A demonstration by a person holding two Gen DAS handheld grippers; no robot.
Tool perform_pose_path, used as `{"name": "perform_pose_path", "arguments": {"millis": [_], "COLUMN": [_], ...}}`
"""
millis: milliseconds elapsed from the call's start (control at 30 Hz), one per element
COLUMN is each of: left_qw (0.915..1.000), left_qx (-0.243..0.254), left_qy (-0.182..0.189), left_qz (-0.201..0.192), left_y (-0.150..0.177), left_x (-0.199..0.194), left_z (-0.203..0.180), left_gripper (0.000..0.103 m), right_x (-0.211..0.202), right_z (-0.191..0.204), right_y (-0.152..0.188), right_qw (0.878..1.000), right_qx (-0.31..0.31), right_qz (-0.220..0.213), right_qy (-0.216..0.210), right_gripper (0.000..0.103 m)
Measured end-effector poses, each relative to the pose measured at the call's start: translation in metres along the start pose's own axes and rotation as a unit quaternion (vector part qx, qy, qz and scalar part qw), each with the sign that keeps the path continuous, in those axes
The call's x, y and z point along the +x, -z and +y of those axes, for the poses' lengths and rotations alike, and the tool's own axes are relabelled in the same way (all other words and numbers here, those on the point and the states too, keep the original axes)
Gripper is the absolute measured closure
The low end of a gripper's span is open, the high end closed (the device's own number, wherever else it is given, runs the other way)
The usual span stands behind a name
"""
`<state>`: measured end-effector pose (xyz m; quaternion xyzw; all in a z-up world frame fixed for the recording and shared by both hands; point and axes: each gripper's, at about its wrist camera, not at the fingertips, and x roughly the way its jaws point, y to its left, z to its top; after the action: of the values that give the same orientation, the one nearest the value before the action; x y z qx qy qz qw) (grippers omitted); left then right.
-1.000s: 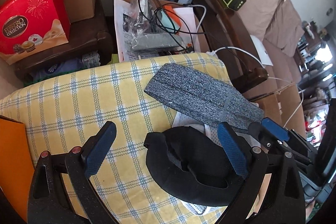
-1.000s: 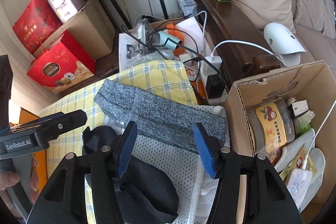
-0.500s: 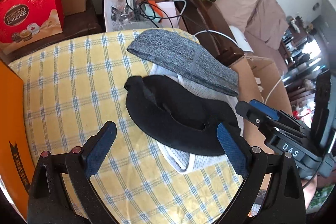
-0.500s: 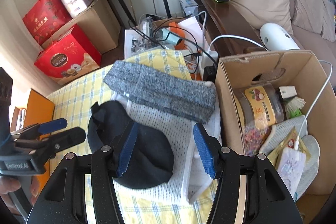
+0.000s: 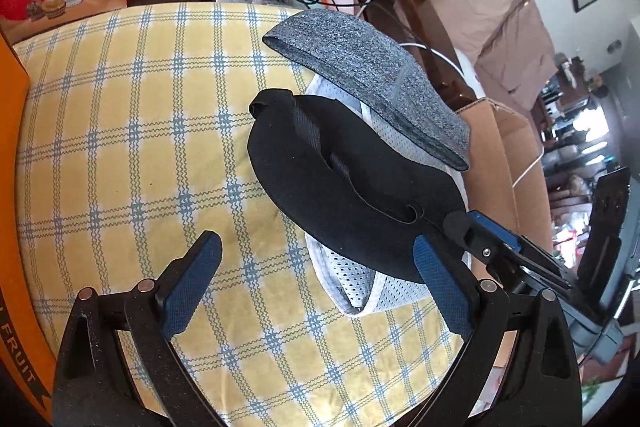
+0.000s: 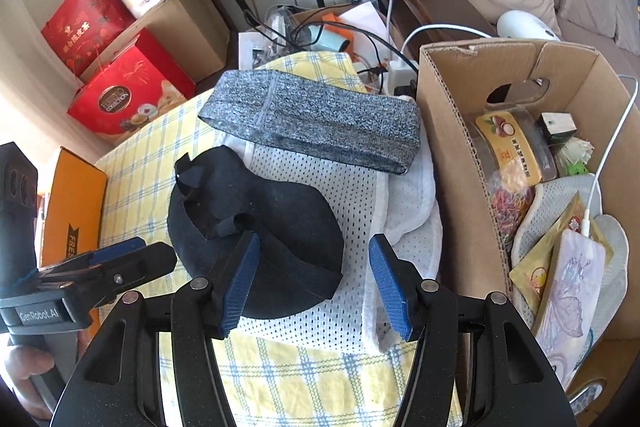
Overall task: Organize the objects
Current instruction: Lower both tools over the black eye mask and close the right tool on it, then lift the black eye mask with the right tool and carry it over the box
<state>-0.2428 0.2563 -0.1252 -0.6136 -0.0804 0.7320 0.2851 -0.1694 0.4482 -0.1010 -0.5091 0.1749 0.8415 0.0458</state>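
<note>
Three cloth things lie stacked ahead of the two grippers on the yellow checked cover [image 5: 132, 147]: one black eye mask [image 5: 340, 187], one grey headband [image 5: 368, 83], one white mesh cloth [image 6: 352, 195] beneath both; the left gripper [image 5: 316, 283] stands with jaws wide apart and nothing between them, the mask's near edge just ahead of its right finger and the bare cover under its left; the right gripper [image 6: 314, 283] is parted about halfway, gripping nothing, its left finger over the mask's near end, its right finger over the mesh; seen from the right wrist, the mask runs lengthwise from the jaws away toward the upper left, strap side up; the headband lies beyond it, long axis crosswise, flat and slanting down to the right; one open cardboard box [image 6: 452, 131] stands just right of the right gripper, touching the mesh
</note>
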Motion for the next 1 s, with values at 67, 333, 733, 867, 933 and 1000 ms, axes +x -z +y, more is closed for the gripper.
{"name": "perform_pose_path", "arguments": {"millis": [67, 333, 733, 867, 933, 1000], "left_qw": [0.9998, 0.9988, 0.9978, 0.9961, 0.9948, 0.9933], "left_qx": [-0.014, -0.035, -0.006, 0.002, 0.007, 0.008], "left_qy": [0.013, 0.031, 0.025, 0.031, 0.033, 0.038], "left_qz": [0.001, -0.008, -0.061, -0.083, -0.095, -0.109], "left_y": [-0.001, -0.002, 0.004, 0.010, 0.016, 0.022], "left_x": [0.004, 0.009, -0.041, -0.068, -0.085, -0.102], "left_z": [0.004, 0.001, -0.012, -0.012, -0.009, -0.004], "left_gripper": [0.015, 0.065, 0.092, 0.092, 0.092, 0.092], "right_x": [0.005, 0.005, -0.022, -0.034, -0.040, -0.047], "right_z": [0.001, 0.012, 0.040, 0.054, 0.062, 0.070], "right_y": [0.001, 0.003, 0.003, 0.004, 0.005, 0.006], "right_qw": [1.000, 1.000, 0.999, 0.998, 0.997, 0.996], "right_qx": [0.000, -0.016, -0.038, -0.045, -0.049, -0.053], "right_qz": [0.004, -0.003, -0.026, -0.037, -0.041, -0.046], "right_qy": [-0.002, -0.021, -0.029, -0.037, -0.040, -0.049], "right_gripper": [0.043, 0.084, 0.091, 0.091, 0.091, 0.091]}}
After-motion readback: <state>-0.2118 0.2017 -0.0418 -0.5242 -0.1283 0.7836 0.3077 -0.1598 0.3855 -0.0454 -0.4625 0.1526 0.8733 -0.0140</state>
